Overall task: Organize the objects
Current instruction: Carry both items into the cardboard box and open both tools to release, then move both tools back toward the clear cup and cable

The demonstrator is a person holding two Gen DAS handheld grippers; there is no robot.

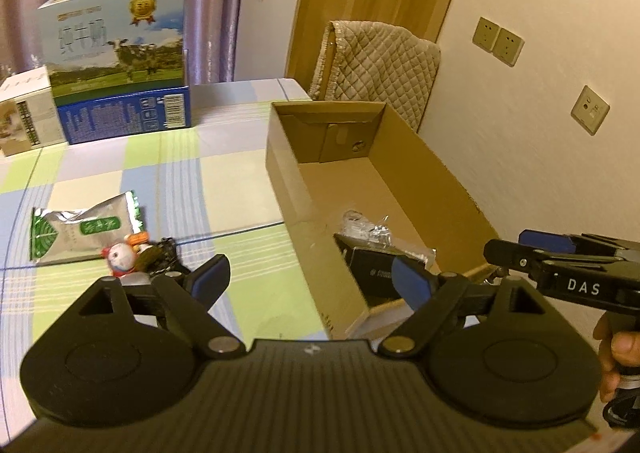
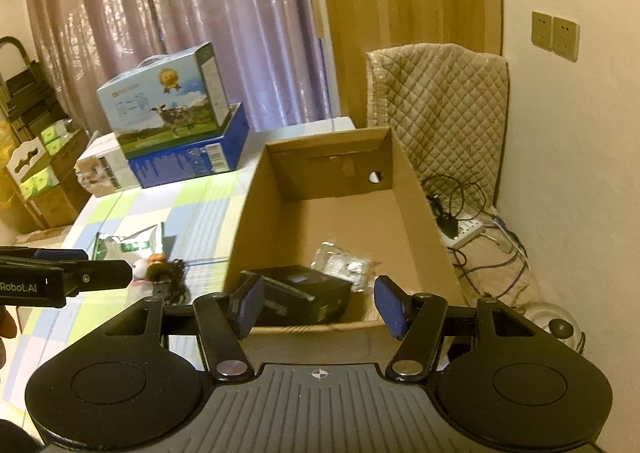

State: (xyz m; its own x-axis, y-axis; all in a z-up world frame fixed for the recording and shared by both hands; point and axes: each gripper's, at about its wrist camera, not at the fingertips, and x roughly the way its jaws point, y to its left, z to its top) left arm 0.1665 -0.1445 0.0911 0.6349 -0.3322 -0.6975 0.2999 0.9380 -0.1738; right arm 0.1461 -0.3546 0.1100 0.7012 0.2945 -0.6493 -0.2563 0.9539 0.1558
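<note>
Left wrist view: the left gripper point(image 1: 310, 283) stands wide with nothing between its pads, over the near left wall of the cardboard box point(image 1: 288, 189). On the checked cloth point(image 1: 224, 181) to its left lie a silver-green pouch point(image 1: 80, 231), a small white toy point(image 1: 120, 259) and a dark tangled item point(image 1: 166, 253), touching one another. Inside the box sit a black carton point(image 2: 296, 295) and a crinkled clear packet point(image 2: 344, 263). The right gripper point(image 2: 318, 307) hangs parted and empty above the box's near wall. Milk cartons point(image 2: 168, 109) stand stacked behind.
</note>
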